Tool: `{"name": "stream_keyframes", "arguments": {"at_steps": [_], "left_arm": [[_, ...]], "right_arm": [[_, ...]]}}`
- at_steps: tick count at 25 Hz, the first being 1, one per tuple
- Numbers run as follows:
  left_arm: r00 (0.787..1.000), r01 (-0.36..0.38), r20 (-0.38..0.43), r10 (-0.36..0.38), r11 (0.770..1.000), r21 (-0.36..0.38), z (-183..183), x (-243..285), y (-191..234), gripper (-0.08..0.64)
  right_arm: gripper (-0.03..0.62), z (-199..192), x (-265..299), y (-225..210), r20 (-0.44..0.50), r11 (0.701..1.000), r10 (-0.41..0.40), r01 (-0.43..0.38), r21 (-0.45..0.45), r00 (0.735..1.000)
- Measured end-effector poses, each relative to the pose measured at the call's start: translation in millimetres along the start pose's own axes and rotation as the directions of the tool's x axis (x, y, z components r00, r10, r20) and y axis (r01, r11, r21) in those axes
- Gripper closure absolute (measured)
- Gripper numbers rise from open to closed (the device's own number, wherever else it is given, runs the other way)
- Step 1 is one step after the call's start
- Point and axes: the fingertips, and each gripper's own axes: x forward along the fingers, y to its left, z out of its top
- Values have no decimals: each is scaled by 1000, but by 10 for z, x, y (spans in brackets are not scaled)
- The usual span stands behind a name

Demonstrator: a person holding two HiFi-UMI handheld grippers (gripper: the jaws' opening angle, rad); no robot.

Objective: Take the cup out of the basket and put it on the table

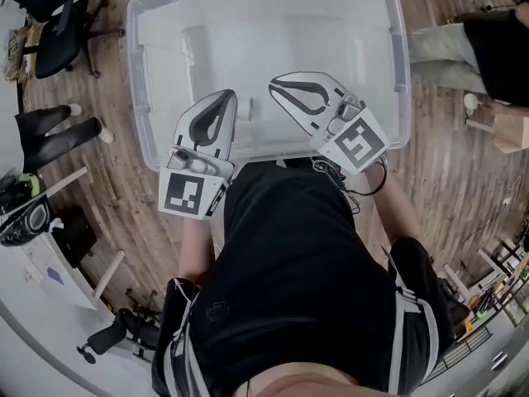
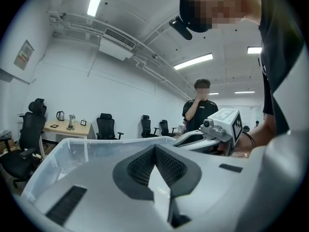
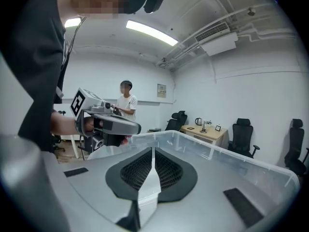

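A large clear plastic bin (image 1: 145, 73) stands on the wooden floor in front of me; it looks empty, and I can make out no cup in it, only faint glare on its bottom. My left gripper (image 1: 230, 98) hangs over the bin's near edge with its jaws together and nothing between them. Beside it my right gripper (image 1: 274, 84) is also shut and empty, pointing into the bin. In the left gripper view the jaws (image 2: 155, 147) meet above the bin's rim (image 2: 87, 141), with the right gripper (image 2: 203, 135) beside them. In the right gripper view the closed jaws (image 3: 153, 150) face the rim (image 3: 217, 150).
A person in black (image 2: 200, 112) stands beyond the bin, and another in white (image 3: 125, 103) stands on the other side. Office chairs (image 2: 105, 125) and a desk with a kettle (image 2: 60, 116) line the wall. Seated legs (image 1: 54, 131) are at the left of the bin.
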Motion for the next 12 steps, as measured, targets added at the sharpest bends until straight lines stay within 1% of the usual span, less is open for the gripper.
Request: {"name": "stream_keyframes", "arguments": {"at_steps": [3, 7, 11, 12], "left_arm": [[1000, -13, -7, 13, 1000, -2, -8, 32, -6, 541], [1000, -27, -15, 27, 1000, -4, -10, 36, 51, 541], [999, -41, -20, 41, 999, -7, -22, 56, 99, 541], [999, -44, -21, 44, 999, -8, -26, 65, 110, 541]], "right_arm": [[574, -177, 84, -2, -74, 996, 71, -75, -56, 995], [574, -415, 250, -1, -163, 982, 141, -159, -98, 976], [568, -619, 391, 3, -208, 966, 205, -232, -115, 956], [557, -678, 421, 7, -220, 961, 222, -252, -117, 950]]}}
